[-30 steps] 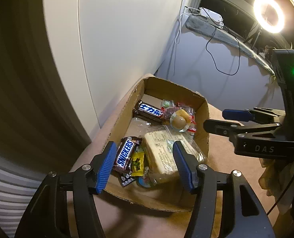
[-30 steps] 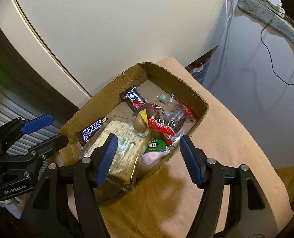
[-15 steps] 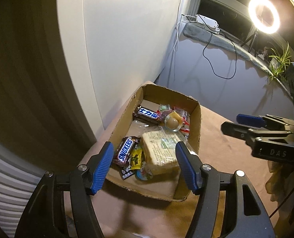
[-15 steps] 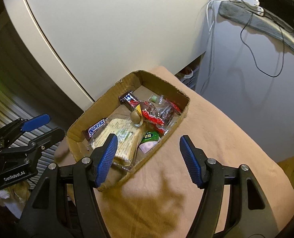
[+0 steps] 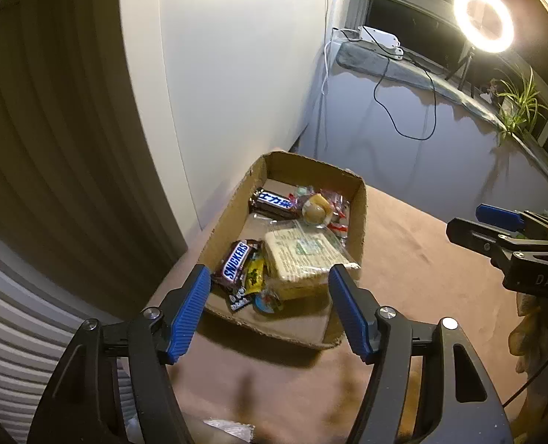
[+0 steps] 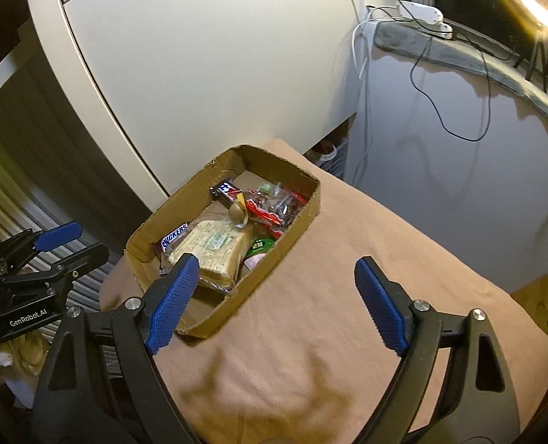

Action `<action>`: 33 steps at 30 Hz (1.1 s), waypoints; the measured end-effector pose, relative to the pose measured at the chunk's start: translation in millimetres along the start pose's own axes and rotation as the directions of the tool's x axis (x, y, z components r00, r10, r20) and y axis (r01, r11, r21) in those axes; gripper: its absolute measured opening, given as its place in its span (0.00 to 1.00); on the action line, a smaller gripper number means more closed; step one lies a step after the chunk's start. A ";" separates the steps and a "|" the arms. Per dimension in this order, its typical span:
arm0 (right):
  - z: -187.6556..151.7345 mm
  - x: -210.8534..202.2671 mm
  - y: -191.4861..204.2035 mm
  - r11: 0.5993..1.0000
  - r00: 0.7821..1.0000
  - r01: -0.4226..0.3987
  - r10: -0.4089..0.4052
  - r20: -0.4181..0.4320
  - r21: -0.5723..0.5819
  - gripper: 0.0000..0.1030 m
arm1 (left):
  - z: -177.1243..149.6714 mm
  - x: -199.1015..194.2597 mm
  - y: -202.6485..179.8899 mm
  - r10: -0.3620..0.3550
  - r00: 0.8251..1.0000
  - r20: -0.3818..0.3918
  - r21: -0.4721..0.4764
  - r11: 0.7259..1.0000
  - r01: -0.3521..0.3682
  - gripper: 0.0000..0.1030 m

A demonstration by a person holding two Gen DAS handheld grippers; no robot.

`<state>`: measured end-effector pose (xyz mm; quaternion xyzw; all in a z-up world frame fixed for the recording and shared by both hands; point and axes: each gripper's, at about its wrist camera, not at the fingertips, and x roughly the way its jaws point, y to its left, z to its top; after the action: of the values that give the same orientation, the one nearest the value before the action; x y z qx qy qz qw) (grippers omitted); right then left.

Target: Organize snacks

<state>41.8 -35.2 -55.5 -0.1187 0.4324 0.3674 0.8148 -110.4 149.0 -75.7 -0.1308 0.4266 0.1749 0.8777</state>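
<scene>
With the snacks (image 5: 292, 248) all lying in the box (image 5: 360, 222) on the cloth (image 6: 329, 314), both the left gripper (image 5: 268, 309) and the right gripper (image 6: 274, 296), its jaws just widened, hang empty and wide apart, so the finish calls for drawing clear without nudging the box.

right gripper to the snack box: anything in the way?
Nothing. In the right wrist view only bare tan cloth lies between the open, empty right gripper and the cardboard box; its jaws have just been opening.
</scene>
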 end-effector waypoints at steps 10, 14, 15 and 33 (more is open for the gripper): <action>-13.4 -11.1 -12.0 0.999 1.000 0.012 -0.012 0.011 0.053 0.86 | -3.9 -6.4 -7.9 0.001 1.000 0.010 0.010 1.000 -0.001 0.66; -15.7 -13.5 -13.4 0.998 1.000 0.013 -0.014 0.012 0.056 0.86 | -4.2 -7.5 -9.6 -0.001 1.000 0.016 0.014 1.000 0.000 0.66; -15.8 -13.8 -13.4 0.998 1.000 0.014 -0.014 0.012 0.057 0.86 | -4.1 -7.7 -10.1 -0.002 1.000 0.017 0.013 1.000 0.002 0.67; -16.6 -12.9 -14.1 0.998 1.000 0.020 -0.021 0.004 0.057 0.86 | -1.4 -7.8 -17.4 -0.004 1.000 0.023 0.027 1.000 0.003 0.67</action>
<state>36.8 -60.0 -56.9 -0.0988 0.4397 0.3468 0.8226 -108.6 131.2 -69.0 -0.1175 0.4186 0.1691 0.8845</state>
